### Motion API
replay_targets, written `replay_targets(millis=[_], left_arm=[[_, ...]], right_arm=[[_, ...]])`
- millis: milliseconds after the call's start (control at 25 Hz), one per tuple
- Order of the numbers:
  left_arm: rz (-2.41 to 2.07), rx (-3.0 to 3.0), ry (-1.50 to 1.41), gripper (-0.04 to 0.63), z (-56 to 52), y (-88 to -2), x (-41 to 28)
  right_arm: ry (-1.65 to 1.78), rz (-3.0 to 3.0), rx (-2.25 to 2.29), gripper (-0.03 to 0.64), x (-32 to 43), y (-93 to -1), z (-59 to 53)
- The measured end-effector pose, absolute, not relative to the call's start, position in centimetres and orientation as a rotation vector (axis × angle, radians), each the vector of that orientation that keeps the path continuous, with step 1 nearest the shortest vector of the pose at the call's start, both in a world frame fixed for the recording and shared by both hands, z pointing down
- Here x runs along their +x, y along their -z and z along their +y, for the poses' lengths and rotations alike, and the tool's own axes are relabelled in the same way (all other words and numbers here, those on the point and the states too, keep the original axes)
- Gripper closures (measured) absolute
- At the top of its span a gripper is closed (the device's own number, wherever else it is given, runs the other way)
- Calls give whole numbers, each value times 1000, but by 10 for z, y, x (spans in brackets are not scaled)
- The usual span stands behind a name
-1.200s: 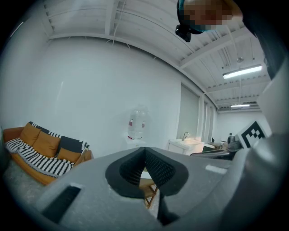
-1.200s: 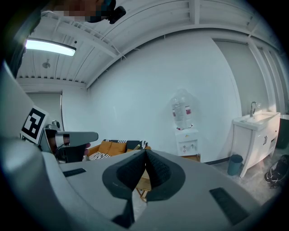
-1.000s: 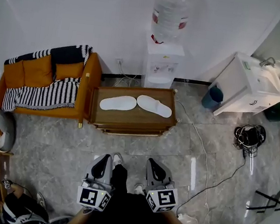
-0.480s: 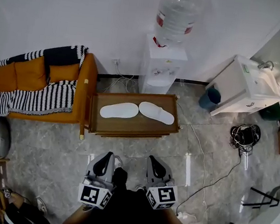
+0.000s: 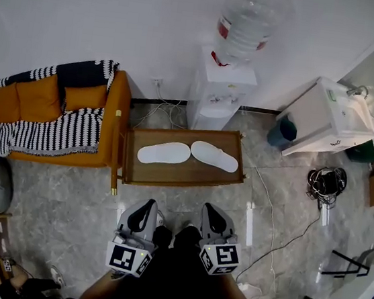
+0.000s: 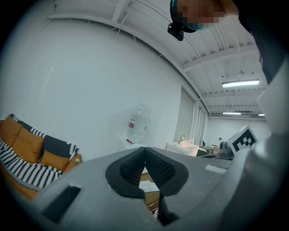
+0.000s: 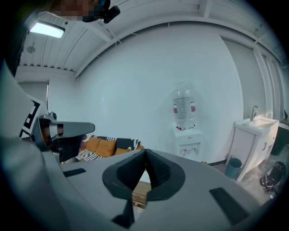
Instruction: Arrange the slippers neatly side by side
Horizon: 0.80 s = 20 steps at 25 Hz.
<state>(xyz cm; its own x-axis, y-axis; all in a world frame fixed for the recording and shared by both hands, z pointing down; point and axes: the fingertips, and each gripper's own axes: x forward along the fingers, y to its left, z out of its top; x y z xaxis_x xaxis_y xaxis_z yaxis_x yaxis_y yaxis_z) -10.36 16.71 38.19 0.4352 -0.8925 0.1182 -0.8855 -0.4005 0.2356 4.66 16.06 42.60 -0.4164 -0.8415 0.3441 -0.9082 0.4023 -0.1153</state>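
Two white slippers lie on a low wooden table [image 5: 231, 173] in the head view, the left slipper [image 5: 163, 153] and the right slipper [image 5: 214, 155] end to end with their tips nearly touching. My left gripper [image 5: 146, 213] and right gripper [image 5: 211, 215] are held close to the person's body, well short of the table, both pointing at it. Each gripper's jaws are shut with nothing between them, as seen at the left gripper [image 6: 144, 159] and the right gripper [image 7: 145, 162] in their own views. A strip of the table shows under the shut jaws in both gripper views.
An orange sofa [image 5: 40, 104] with striped blankets stands left of the table. A water dispenser [image 5: 220, 92] stands behind it against the wall. A white sink cabinet [image 5: 325, 122], a blue bin [image 5: 282, 131] and cables [image 5: 325, 183] lie to the right on the grey tiled floor.
The head view has shifted: the table and slippers sit slightly lower and to the right in it. Both grippers stay shut and close to the body.
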Motion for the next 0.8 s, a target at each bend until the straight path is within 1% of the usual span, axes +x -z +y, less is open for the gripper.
replay_targets(millis=[200, 480, 800], left_arm=[[-1529, 2426, 36, 584, 145, -383, -103], [-1598, 2392, 38, 583, 105, -387, -99], [-1618, 2352, 22, 584, 47, -393, -76]], right_arm=[[-408, -2430, 1533, 611, 46, -429, 133], [-395, -2417, 1471, 611, 64, -445, 85], [-380, -2364, 1366, 609, 93, -470, 25]])
